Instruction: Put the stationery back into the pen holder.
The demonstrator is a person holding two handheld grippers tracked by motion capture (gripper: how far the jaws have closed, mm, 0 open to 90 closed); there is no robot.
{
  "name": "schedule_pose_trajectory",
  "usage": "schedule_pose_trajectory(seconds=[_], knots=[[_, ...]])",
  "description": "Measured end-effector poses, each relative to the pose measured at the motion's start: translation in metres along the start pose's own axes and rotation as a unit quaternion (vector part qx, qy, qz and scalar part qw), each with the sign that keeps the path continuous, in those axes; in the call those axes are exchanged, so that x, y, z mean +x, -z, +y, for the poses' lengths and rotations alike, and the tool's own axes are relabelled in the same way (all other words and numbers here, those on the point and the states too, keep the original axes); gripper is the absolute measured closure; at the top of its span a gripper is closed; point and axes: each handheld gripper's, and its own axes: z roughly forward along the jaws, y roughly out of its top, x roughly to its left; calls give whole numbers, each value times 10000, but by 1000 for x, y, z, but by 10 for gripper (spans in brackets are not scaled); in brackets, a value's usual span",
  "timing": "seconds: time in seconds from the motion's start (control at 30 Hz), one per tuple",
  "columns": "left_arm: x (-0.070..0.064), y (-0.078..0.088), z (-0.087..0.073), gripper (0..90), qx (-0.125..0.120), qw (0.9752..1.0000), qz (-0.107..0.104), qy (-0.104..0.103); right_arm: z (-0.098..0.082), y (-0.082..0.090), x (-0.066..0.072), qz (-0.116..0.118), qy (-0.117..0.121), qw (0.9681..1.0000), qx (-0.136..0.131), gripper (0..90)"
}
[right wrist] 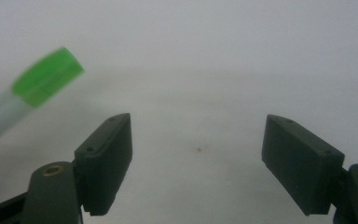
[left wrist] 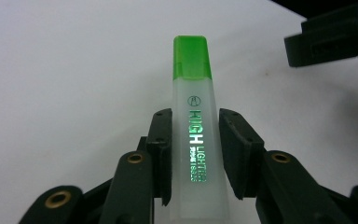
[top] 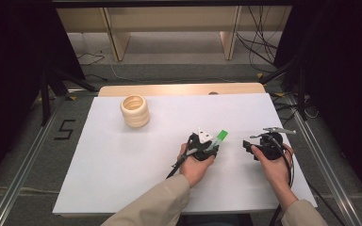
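A highlighter (left wrist: pixel 193 135) with a frosted white body and a green cap (top: pixel 221 135) is clamped in my left gripper (top: pixel 210 146), whose pads press on both sides of the body, cap pointing away from the hand. The pen is lifted off the white sheet near the table's middle. My right gripper (top: pixel 250 146) sits to the right of it with its jaws wide apart and nothing between them. From the right gripper view the green cap (right wrist: pixel 46 77) shows blurred at the left, beyond my right gripper (right wrist: pixel 198 158).
A stack of pale wooden rings (top: pixel 135 111) stands at the back left of the white sheet (top: pixel 122 160). The table's wooden edge (top: pixel 179 89) runs behind it, with a shelf frame and cables on the floor beyond.
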Motion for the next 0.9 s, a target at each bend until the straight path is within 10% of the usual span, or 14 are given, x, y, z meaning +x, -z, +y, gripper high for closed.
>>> schedule_pose_trajectory(seconds=[0.37, 0.9], knots=[[39, 51, 5, 666, -537, 9984, -16, 168, -1, -1, 4, 122, 72, 9999, 14, 246], [104, 116, -19, 665, -758, 9939, 709, 374, -8, 2, 25, 807, 589, 9950, -61, 224]])
